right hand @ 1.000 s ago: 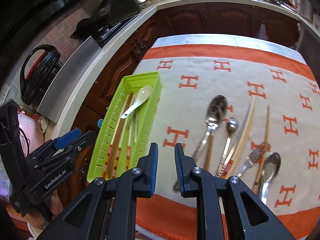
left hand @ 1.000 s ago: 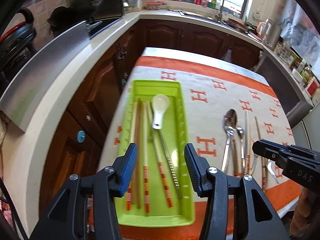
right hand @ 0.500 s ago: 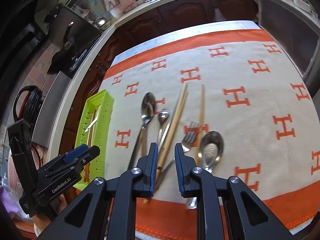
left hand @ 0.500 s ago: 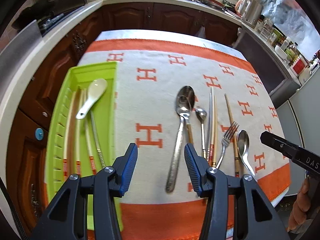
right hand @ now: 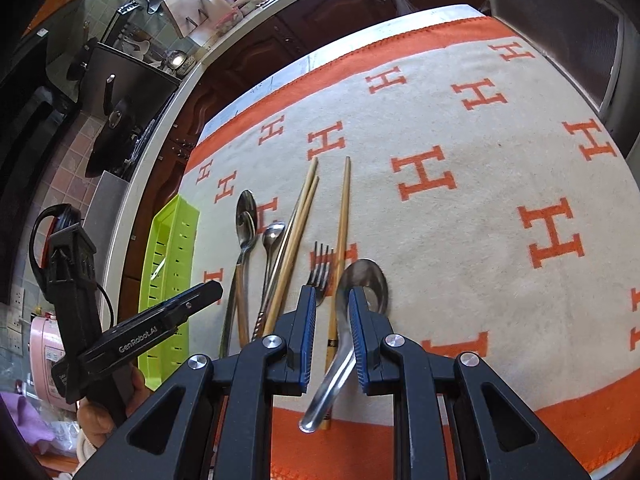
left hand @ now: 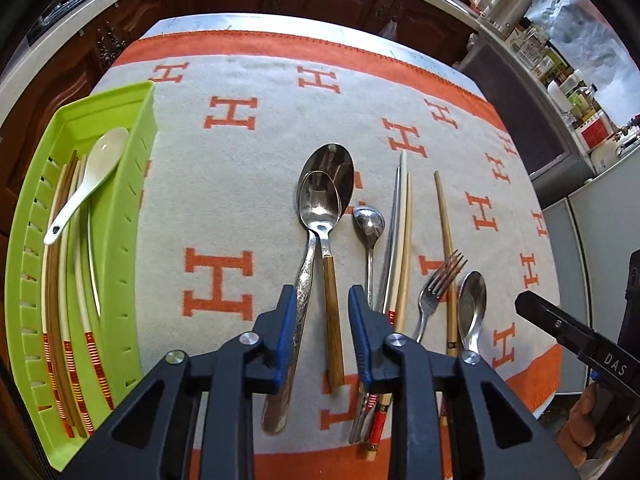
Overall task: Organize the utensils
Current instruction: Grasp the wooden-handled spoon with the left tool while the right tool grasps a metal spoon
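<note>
Partly sorted, plenty left. Lime-green slotted plastic tray (left hand: 132,208) at the left edge of the desk, already holding a white ceramic soup spoon (left hand: 86,188) laid over several red-banded chopsticks (left hand: 66,280).

Out on the cream blanket with orange H letters (left hand: 232,184), near the front edge, a whole row waiting: large steel spoon with hammered handle (left hand: 308,264), wooden-handled steel spoon (left hand: 324,236) nested on its bowl, small steel spoon (left hand: 370,240), long pale chopsticks (left hand: 404,240), a bamboo chopstick (left hand: 446,248), a steel fork (left hand: 438,288), and at the right end a plain steel spoon (right hand: 352,304).

Left claw (left hand: 322,332) hanging over the two nested spoon handles, jaws apart, nothing gripped, both handles framed between the blue pads (left hand: 286,340). Right claw (right hand: 330,332) straddling the plain steel spoon's handle, jaws narrowly apart, right pad looking to be against the handle, not clamped yet by the look of it.

Roughly a third done, judging by the count: most metal pieces and a few chopsticks not yet in the tray.

Legible writing: "GenRobot.AI" on the left tool's body in the right wrist view, "DAS" on the right tool's body in the left wrist view. Dark mark on the bamboo chopstick too small to read.
</note>
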The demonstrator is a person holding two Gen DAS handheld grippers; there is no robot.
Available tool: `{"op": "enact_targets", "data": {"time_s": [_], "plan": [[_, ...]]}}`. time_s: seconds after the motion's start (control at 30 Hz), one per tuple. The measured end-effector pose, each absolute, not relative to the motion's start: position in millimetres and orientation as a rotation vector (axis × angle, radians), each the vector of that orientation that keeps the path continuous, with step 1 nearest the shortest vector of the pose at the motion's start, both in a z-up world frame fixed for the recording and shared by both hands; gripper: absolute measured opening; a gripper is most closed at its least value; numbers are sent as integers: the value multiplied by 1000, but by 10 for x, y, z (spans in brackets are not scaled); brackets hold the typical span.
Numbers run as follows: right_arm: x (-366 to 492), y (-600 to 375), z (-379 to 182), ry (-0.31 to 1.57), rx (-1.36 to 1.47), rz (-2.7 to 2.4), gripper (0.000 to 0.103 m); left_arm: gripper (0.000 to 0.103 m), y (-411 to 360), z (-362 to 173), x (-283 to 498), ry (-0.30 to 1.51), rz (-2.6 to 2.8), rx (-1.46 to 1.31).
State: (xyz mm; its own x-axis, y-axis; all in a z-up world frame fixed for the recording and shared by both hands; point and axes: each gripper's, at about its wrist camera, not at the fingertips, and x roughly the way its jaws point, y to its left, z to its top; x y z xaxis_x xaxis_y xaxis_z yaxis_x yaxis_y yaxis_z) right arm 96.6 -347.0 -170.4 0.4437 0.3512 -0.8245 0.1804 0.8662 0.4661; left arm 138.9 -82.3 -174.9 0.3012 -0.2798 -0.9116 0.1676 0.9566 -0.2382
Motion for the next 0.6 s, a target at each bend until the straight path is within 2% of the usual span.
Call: {"op": "enact_targets", "data": {"time_s": [0.23, 0.6], "plan": [[999, -3616, -1940, 1154, 576, 95, 17, 11, -967, -1886, 1466, 1260, -306, -73], [1040, -3655, -2150, 1175, 595, 109, 17, 10, -1070, -2009, 1579, 1284, -298, -56]]}}
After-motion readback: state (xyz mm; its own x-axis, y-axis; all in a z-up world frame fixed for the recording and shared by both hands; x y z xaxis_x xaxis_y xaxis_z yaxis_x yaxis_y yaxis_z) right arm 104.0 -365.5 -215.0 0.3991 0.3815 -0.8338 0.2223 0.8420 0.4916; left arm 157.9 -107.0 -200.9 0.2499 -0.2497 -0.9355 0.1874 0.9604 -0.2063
